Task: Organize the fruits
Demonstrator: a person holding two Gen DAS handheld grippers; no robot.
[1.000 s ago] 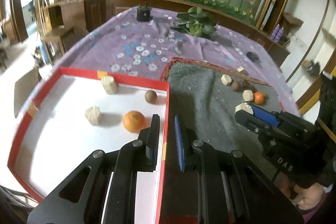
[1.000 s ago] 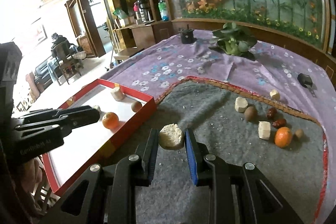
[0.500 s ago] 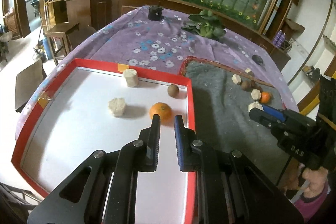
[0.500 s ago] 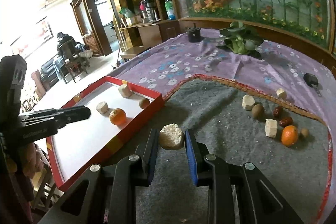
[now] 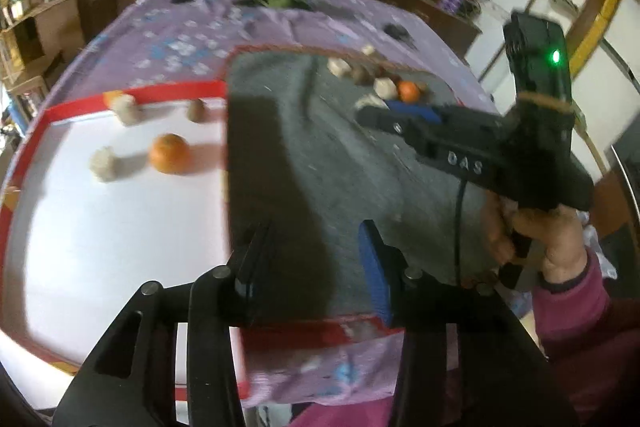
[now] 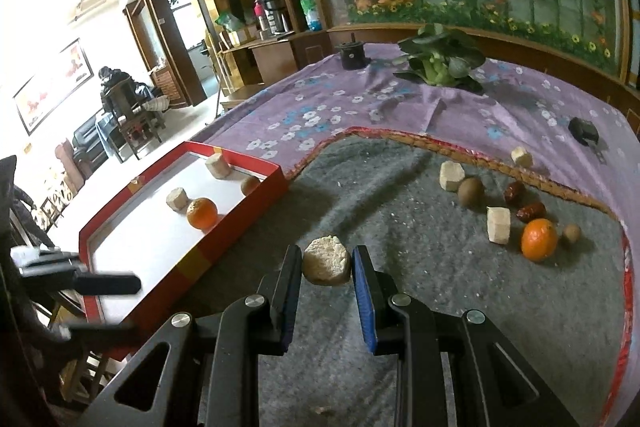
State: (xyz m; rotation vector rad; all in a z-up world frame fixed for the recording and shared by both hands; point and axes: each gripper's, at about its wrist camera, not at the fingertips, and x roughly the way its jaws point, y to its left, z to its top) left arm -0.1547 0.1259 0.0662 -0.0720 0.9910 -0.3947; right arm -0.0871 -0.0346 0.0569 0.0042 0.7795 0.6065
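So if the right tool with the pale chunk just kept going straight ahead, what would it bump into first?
Probably the grey mat. The right tool, shut on the pale chunk, tilts downward, and only bare mat shows straight ahead. The red tray sits off left and the orange off right. Depth is hard to judge.

Left wrist view is motion-blurred: the pale chunks in the red tray [image 5: 52, 115] and the pile on the grey mat [image 5: 304, 155] can't be identified. A chunk beyond the right gripper [image 5: 370, 115] is mostly hidden by its fingers. In the right wrist view the left gripper [image 6: 100, 303] is smeared and cut by the left edge; tray's near corner is hidden behind it.
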